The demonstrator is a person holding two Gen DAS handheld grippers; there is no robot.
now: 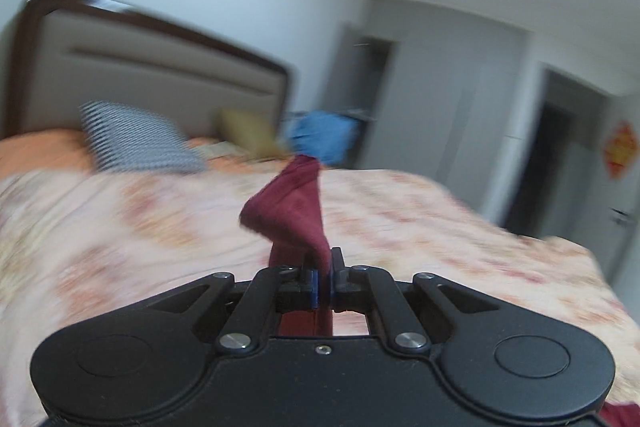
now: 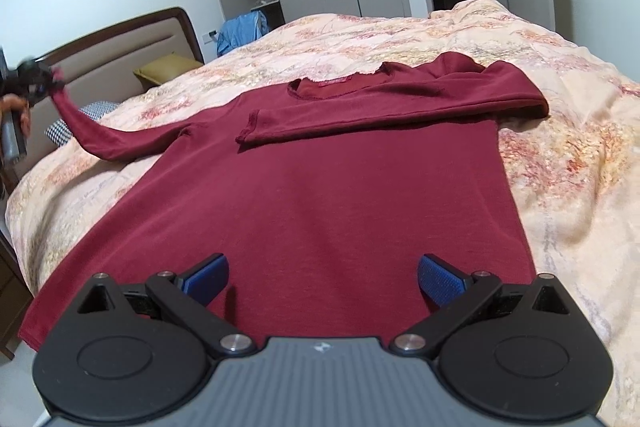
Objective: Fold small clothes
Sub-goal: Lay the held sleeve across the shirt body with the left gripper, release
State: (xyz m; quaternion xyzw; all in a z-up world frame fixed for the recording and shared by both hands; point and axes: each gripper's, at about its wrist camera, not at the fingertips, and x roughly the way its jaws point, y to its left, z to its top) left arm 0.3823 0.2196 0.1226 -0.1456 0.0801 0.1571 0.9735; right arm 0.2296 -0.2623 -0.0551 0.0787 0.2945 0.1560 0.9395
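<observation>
A bed [image 2: 560,155] with a flowered quilt carries a dark red shirt [image 2: 320,195], laid flat, one sleeve [image 2: 392,99] folded across the chest. The other sleeve [image 1: 296,211] rises off the quilt, pinched tight in the left gripper [image 1: 322,275] (that view is blurred). The right gripper [image 2: 323,277] hovers over the hem, jaws wide, empty.

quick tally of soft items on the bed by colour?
Maroon: 1, shirt
Houndstooth black-and-white: 1, pillow
Olive: 1, cushion
Floral peach: 1, quilt
Total: 4
</observation>
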